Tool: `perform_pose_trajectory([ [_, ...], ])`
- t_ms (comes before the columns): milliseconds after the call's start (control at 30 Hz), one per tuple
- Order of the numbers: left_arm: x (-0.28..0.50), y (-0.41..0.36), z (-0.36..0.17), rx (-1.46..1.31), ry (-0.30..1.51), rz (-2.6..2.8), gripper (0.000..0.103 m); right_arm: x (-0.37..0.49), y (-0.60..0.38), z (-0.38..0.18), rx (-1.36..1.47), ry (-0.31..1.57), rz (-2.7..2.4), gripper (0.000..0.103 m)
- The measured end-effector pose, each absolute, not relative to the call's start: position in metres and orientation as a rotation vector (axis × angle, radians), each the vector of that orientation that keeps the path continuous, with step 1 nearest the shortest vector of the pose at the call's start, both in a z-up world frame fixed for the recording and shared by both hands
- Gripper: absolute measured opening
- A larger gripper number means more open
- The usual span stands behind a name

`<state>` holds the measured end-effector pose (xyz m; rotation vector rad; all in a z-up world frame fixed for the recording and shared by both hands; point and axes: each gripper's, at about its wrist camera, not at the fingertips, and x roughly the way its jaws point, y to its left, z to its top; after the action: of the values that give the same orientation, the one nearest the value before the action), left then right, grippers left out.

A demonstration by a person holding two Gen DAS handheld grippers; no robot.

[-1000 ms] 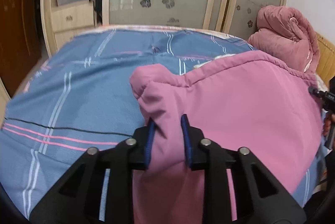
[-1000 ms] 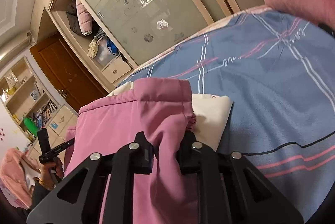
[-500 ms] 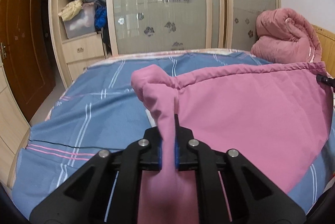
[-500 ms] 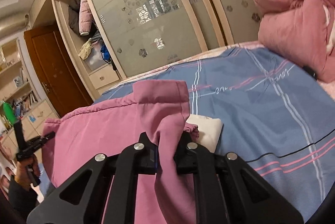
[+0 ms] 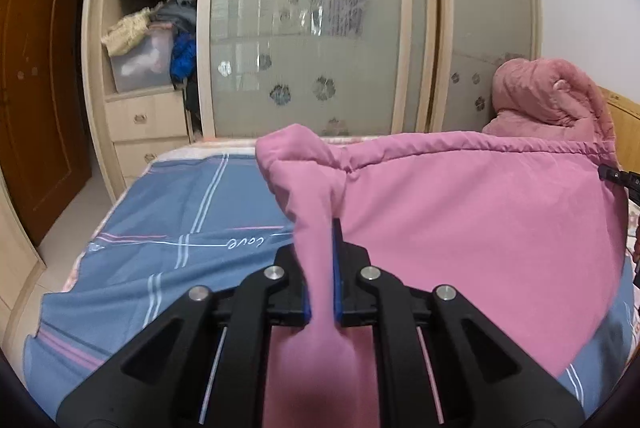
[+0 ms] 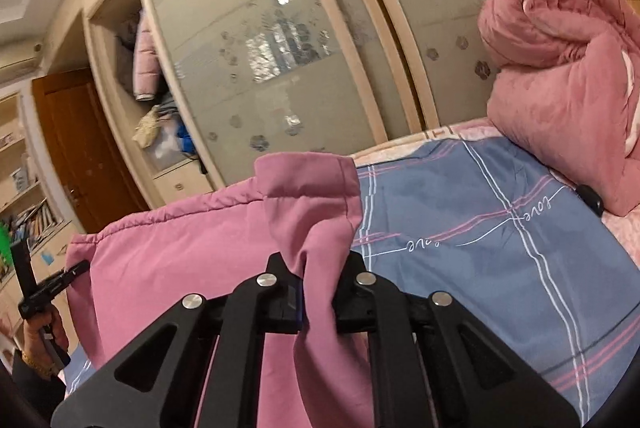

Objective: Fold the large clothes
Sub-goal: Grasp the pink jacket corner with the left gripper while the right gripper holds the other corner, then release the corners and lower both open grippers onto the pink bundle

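Both of my grippers are clamped on the big pink padded garment (image 5: pixel 460 212), and the change in the last second is that I have pinched and lifted. A second ago my left gripper (image 5: pixel 321 268) had its blue pads standing apart around a bunched corner of the fabric, with the garment lying low on the bed; now the jaws are squeezed tight on a thin pleat of pink cloth and that corner is raised, so the hem stretches out in a nearly straight line towards the right of the left wrist view. My right gripper (image 6: pixel 318 288) is likewise closed hard on the opposite corner (image 6: pixel 308 188), which pokes up above the jaws in a folded cuff-like tuft. A second ago it was a shade looser on the same fold.

The garment now hangs between my two hands like a curtain, its upper edge taut and its body draping down over the blue checked bedsheet with pink and white stripes (image 5: pixel 192 212). I cannot see whether its lower edge rests on the sheet. The rolled dusty-pink quilt (image 6: pixel 560 68) sits at the head of the bed, well apart from the garment.

I judge the grasp is done and the fold itself is about to start: with both corners secured I should be able to carry the top edge over and lay it down. Uneven sag between my hands could skew the crease
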<state>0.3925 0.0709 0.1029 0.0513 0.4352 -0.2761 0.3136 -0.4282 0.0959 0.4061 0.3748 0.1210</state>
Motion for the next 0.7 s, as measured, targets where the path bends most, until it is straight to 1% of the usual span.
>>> perform_pose_trajectory([
  [100, 0.442, 0.06, 0.073, 0.072, 0.521, -0.247, 0.009, 0.35, -0.429, 0.072, 0.401, 0.437, 0.065, 0.009],
  [167, 0.465, 0.051, 0.047, 0.124, 0.569, -0.216, 0.011, 0.378, -0.432, 0.042, 0.416, 0.516, 0.031, 0.009],
  [200, 0.473, 0.048, 0.034, 0.148, 0.585, -0.204, 0.015, 0.386, -0.434, 0.029, 0.424, 0.542, 0.018, 0.009],
  [233, 0.48, 0.044, 0.021, 0.17, 0.603, -0.198, 0.021, 0.395, -0.435, 0.016, 0.43, 0.576, 0.008, 0.009],
  [267, 0.487, 0.041, 0.004, 0.194, 0.629, -0.19, 0.026, 0.405, -0.437, -0.003, 0.439, 0.627, -0.002, 0.009],
  [300, 0.491, 0.039, -0.009, 0.214, 0.643, -0.169, 0.041, 0.409, -0.437, -0.017, 0.442, 0.648, -0.012, 0.012],
  [333, 0.493, 0.04, -0.017, 0.229, 0.645, -0.141, 0.059, 0.411, -0.435, -0.027, 0.441, 0.661, -0.019, 0.017],
  [367, 0.495, 0.042, -0.026, 0.247, 0.636, -0.08, 0.068, 0.41, -0.434, -0.034, 0.446, 0.666, -0.019, 0.021],
  [400, 0.498, 0.047, -0.031, 0.249, 0.628, -0.035, 0.086, 0.411, -0.435, -0.043, 0.47, 0.678, -0.01, 0.032],
  [433, 0.499, 0.051, -0.033, 0.238, 0.622, -0.008, 0.098, 0.41, -0.436, -0.05, 0.493, 0.689, -0.015, 0.042],
  [467, 0.5, 0.059, -0.033, 0.212, 0.615, 0.021, 0.101, 0.408, -0.44, -0.054, 0.514, 0.69, -0.033, 0.064],
  [500, 0.5, 0.065, -0.032, 0.19, 0.614, 0.027, 0.101, 0.402, -0.445, -0.055, 0.543, 0.672, -0.048, 0.084],
  [533, 0.5, 0.072, -0.028, 0.162, 0.614, 0.038, 0.101, 0.395, -0.452, -0.052, 0.578, 0.634, -0.051, 0.089],
  [567, 0.498, 0.078, -0.023, 0.15, 0.602, 0.062, 0.101, 0.385, -0.457, -0.045, 0.599, 0.588, -0.058, 0.089],
  [633, 0.486, 0.093, -0.003, 0.117, 0.514, 0.151, 0.101, 0.364, -0.463, -0.026, 0.596, 0.509, -0.119, 0.092],
  [700, 0.462, 0.111, 0.028, 0.02, 0.383, 0.241, 0.101, 0.343, -0.457, 0.0, 0.548, 0.432, -0.165, 0.094],
])
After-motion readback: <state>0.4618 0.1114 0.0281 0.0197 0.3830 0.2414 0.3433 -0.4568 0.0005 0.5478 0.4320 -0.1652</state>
